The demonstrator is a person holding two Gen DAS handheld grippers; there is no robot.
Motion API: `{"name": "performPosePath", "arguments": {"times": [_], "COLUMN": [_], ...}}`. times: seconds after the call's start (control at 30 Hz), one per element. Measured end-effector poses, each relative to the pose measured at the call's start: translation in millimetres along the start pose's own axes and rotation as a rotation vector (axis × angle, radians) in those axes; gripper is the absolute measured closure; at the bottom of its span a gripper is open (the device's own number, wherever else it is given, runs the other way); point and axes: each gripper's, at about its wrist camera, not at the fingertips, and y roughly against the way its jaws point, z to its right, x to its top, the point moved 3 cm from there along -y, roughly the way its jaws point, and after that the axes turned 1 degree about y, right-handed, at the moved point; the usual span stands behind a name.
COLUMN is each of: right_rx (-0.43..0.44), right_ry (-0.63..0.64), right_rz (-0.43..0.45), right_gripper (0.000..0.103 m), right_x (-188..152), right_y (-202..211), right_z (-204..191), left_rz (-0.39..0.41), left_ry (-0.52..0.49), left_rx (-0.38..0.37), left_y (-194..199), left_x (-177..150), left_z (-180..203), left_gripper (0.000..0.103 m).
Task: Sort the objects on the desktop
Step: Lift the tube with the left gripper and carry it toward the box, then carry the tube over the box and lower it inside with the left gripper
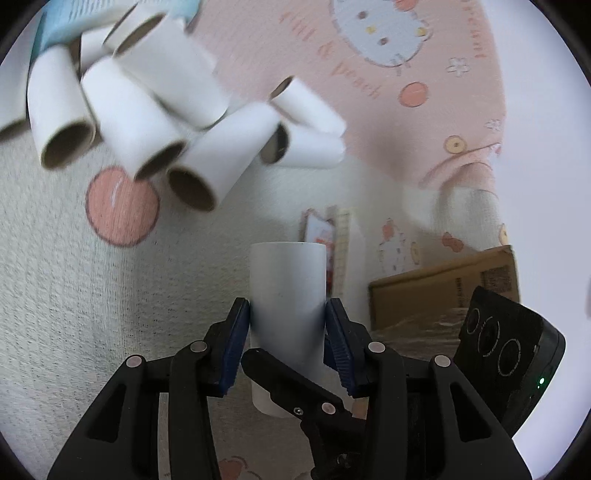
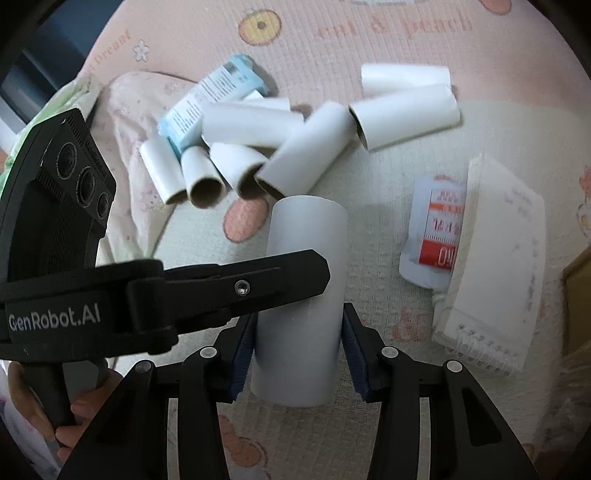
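Right wrist: tube [image 2: 303, 295] upright between right gripper [image 2: 298, 354] fingers [image 2: 243, 354]

The whole scene lies on a soft quilted bedcover [image 2: 369, 37], pale pink in one band and cream-white in another, printed with round peach shapes, small flowers, a cartoon cat figure [image 1: 380, 33] and pink lettering. The fabric folds and bunches at one edge, where a pale green cloth [image 2: 66, 99] shows. A brown cardboard box [image 1: 443, 288] stands at the side. The light is soft, even and diffuse, casting only faint shadows.
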Motion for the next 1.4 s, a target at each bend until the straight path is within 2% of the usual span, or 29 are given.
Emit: {"name": "performPosePath", "arguments": {"times": [0.37, 0.57, 0.87, 1.1, 1.4], "right_rx": [-0.015, -0.079, -0.138, -0.173, -0.277], "right_ry": [0.084, 0.166, 0.249, 0.28, 0.243], "right_rz": [0.071, 0.123, 0.199, 0.227, 0.26], "right_gripper": [0.06, 0.06, 0.06, 0.061, 0.061], "right_x": [24.3, 39.2, 55.5, 65.4, 81.0], "right_y": [48.1, 86.1, 140.1, 173.9, 214.3], "right_z": [-23.7, -42.5, -55.9, -53.5, -24.1], "left_rz": [0.083, 0.126, 0.164, 0.184, 0.14], "left_ry": [-0.15, -0.156, -0.301, -0.414, -0.506], "left_rx": [0.004, -0.047, -0.045, -0.04, -0.112], "left_y": [42.0, 67.8, 101.0, 108.3, 88.8], "left_x": [9.5, 17.1, 22.5, 24.1, 34.8], "left_z": [51.6, 79.6, 136.1, 174.6, 227.7], "left_gripper": [0.056, 0.056, 0.056, 0.056, 0.056]}}
